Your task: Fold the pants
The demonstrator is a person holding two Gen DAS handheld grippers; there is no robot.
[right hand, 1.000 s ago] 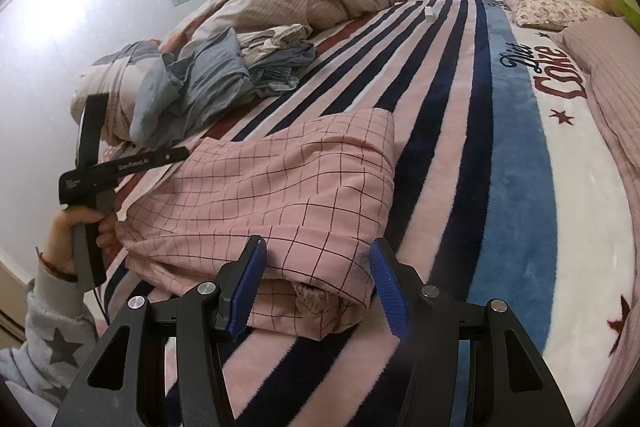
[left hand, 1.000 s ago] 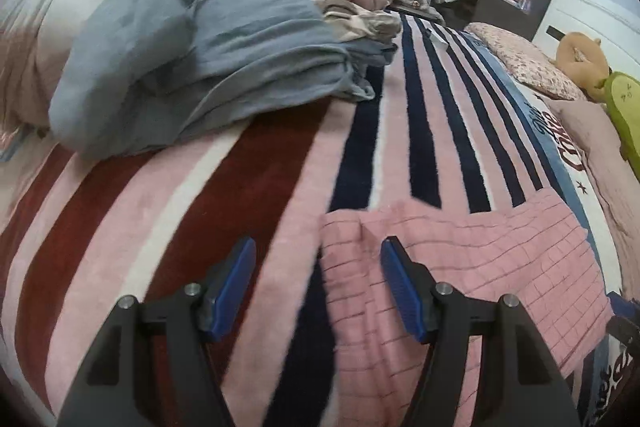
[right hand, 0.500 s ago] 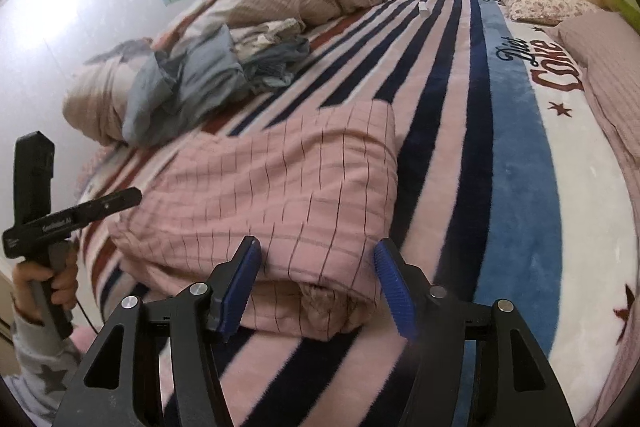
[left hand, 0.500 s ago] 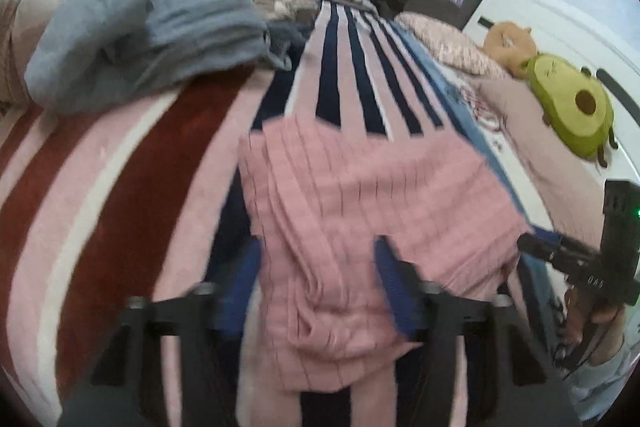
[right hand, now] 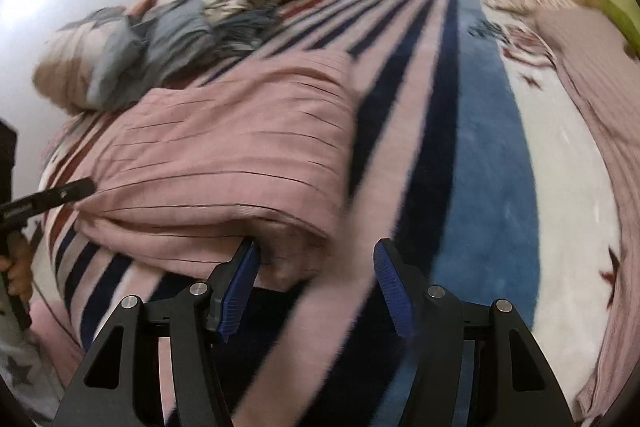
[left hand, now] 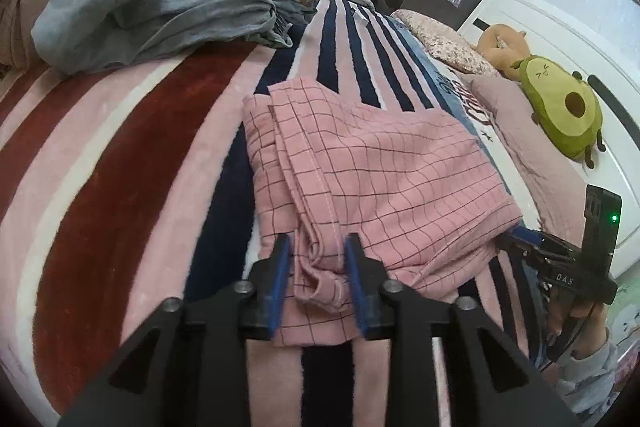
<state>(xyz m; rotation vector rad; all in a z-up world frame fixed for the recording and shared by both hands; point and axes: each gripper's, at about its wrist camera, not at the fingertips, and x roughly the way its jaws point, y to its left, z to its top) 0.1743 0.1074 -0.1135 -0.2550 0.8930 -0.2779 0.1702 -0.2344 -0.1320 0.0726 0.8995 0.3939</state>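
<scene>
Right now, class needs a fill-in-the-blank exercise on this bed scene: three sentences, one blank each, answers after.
1. The left gripper is closed on a bunched edge of the pink ____.
2. The right gripper has its jaws ____.
3. The plush by the headboard is shaped like an ____.

Answers: pants; open; avocado
</scene>
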